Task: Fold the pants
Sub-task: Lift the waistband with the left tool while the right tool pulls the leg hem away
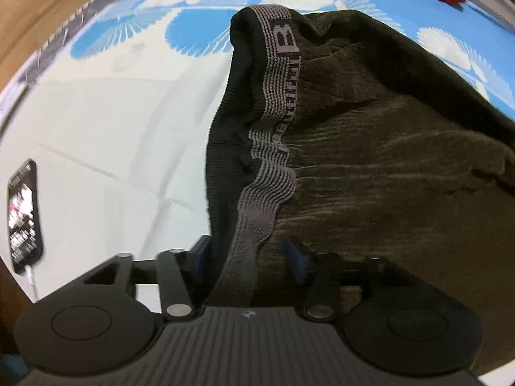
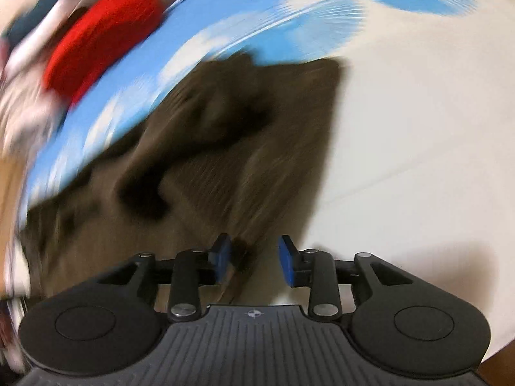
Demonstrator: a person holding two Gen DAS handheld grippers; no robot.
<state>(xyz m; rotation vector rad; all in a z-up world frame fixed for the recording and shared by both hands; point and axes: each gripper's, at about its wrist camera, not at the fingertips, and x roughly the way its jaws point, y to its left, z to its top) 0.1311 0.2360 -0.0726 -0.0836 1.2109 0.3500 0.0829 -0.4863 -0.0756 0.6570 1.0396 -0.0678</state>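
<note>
Beside the pants [image 1: 370,160], a phone [image 1: 24,215] and red cloth [image 2: 103,38]; both jaws parted, holding nothing.

both wrist views close above pants [image 1: 370,148]

Matt ribbed cloth pants [image 1: 370,148] on smooth sheet [image 1: 106,135]

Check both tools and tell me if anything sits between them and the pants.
Nothing visible does. The left tool straddles the striped waistband of the pants; the right tool is open over their edge.
</note>
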